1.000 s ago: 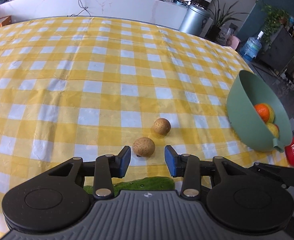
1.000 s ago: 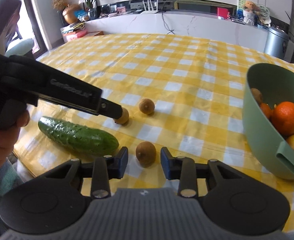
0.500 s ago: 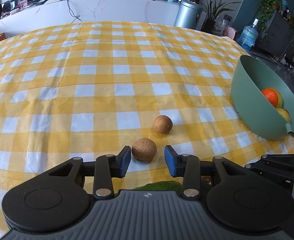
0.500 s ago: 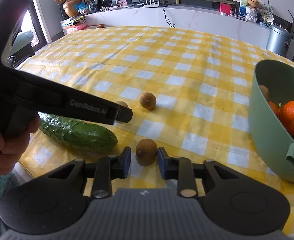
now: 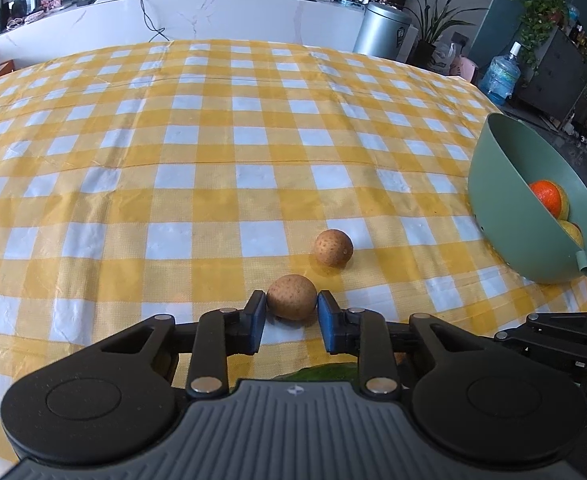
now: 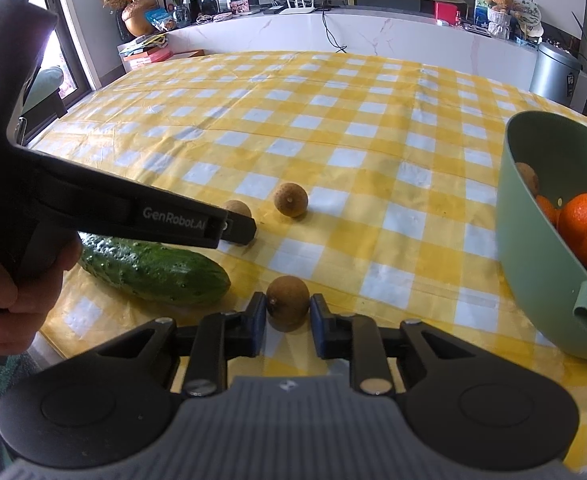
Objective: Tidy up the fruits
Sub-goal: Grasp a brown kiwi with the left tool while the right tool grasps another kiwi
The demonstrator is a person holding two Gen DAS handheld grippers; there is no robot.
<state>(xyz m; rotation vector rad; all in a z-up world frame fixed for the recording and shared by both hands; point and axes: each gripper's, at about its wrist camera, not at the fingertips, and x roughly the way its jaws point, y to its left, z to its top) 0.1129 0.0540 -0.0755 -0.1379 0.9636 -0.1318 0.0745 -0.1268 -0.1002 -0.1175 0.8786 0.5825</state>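
Longan (image 5: pixel 292 297) pinched by left tool (image 5: pixel 289 316), marked "GenRobot.AI"; right tool (image 6: pixel 287 318) pinching second longan (image 6: pixel 287 303).

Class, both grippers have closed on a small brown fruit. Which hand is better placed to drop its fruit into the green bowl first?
Right, probably. The right gripper pinches its brown fruit near the green bowl; the left gripper sits further left, beyond the cucumber.

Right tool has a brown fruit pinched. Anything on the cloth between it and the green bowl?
Nothing visible. The right tool is shut on the brown fruit, and only bare checked tablecloth lies between it and the green bowl. The cucumber and the other two fruits lie on the side away from the bowl.
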